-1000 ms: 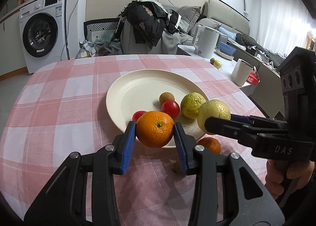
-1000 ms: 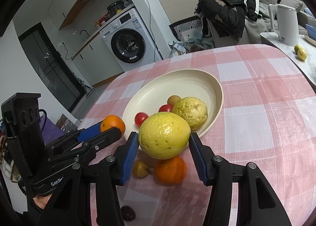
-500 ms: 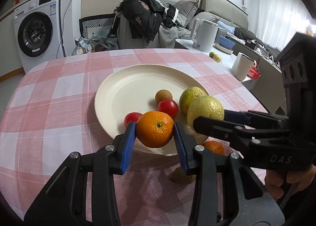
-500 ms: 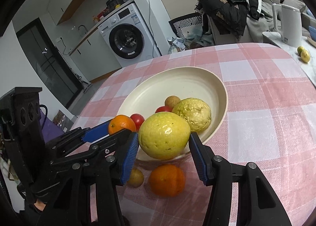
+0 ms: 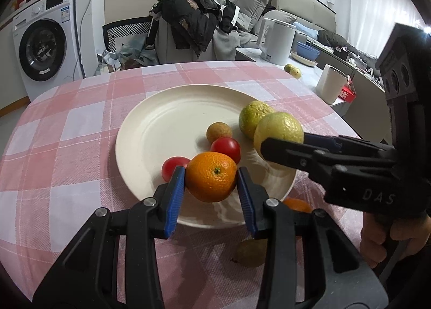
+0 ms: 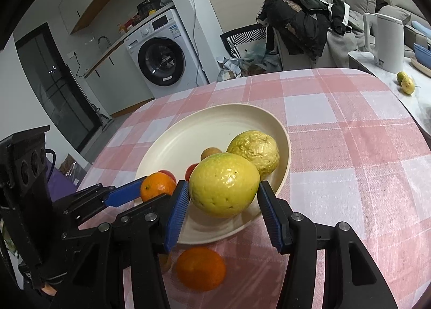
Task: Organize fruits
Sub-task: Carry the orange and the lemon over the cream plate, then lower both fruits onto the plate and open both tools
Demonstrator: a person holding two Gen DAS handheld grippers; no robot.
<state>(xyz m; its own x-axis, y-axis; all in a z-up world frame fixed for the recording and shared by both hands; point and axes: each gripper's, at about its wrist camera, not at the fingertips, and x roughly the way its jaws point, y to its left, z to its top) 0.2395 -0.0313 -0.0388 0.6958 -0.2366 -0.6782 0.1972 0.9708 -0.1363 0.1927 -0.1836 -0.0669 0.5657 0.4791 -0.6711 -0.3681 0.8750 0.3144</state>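
Note:
My left gripper (image 5: 211, 183) is shut on an orange (image 5: 211, 176) and holds it over the near rim of the cream plate (image 5: 161, 131). My right gripper (image 6: 223, 198) is shut on a big yellow-green citrus (image 6: 223, 183) over the plate's near right rim (image 6: 285, 147); it shows from the side in the left wrist view (image 5: 278, 131). On the plate lie two red tomatoes (image 5: 225, 148), a small brown fruit (image 5: 218, 132) and a wrinkled yellow-green citrus (image 5: 252, 117). A second orange (image 6: 200, 268) and a small brownish fruit (image 5: 249, 252) lie on the cloth in front of the plate.
The round table has a pink checked cloth (image 5: 67, 131). Beyond it stand a washing machine (image 5: 44, 39) and a chair piled with clothes (image 5: 194, 20). A side counter to the right carries a white kettle (image 5: 277, 36), a cup (image 5: 330, 82) and two small fruits (image 6: 405, 81).
Both grippers have moved forward with their fruit, from in front of the plate to above its near rim. The fruits on the plate and cloth have not moved.

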